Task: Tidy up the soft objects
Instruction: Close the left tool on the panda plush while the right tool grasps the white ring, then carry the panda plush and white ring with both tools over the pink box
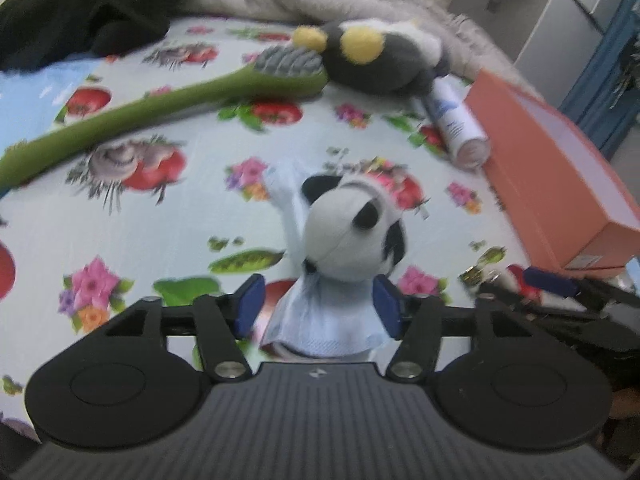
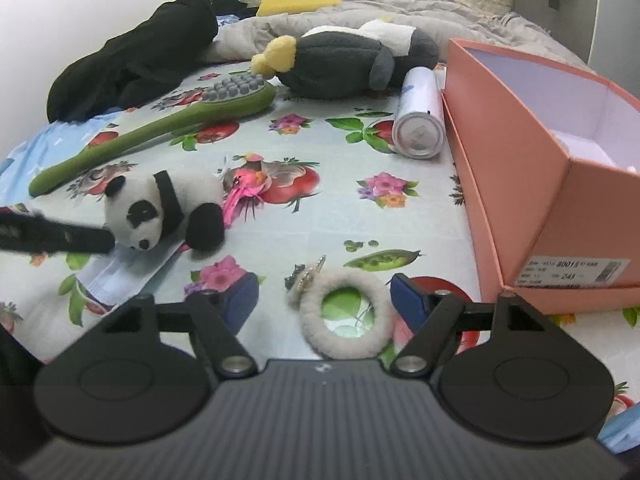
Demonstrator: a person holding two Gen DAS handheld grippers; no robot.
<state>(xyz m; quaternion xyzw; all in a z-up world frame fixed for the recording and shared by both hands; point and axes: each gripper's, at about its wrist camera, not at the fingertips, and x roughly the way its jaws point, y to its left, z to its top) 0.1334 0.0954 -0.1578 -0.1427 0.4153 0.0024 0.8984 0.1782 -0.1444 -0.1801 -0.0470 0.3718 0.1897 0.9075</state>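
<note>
1. Panda toy (image 1: 352, 232) sits on a light blue cloth (image 1: 326, 320) on the flowery bed sheet (image 1: 140, 240), between the wide-apart pads of my left tool (image 1: 320, 304); I can't tell if the right pad touches it.
2. My right tool (image 2: 324, 300) is wide apart around a fluffy ring (image 2: 344, 312), not pressing it.
3. The pink box (image 2: 560, 208) stands open on the right.

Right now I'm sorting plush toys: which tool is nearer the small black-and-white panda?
Left. The left tool straddles the small black-and-white panda, jaws open; the right tool sits apart, around a fluffy beige ring.
</note>
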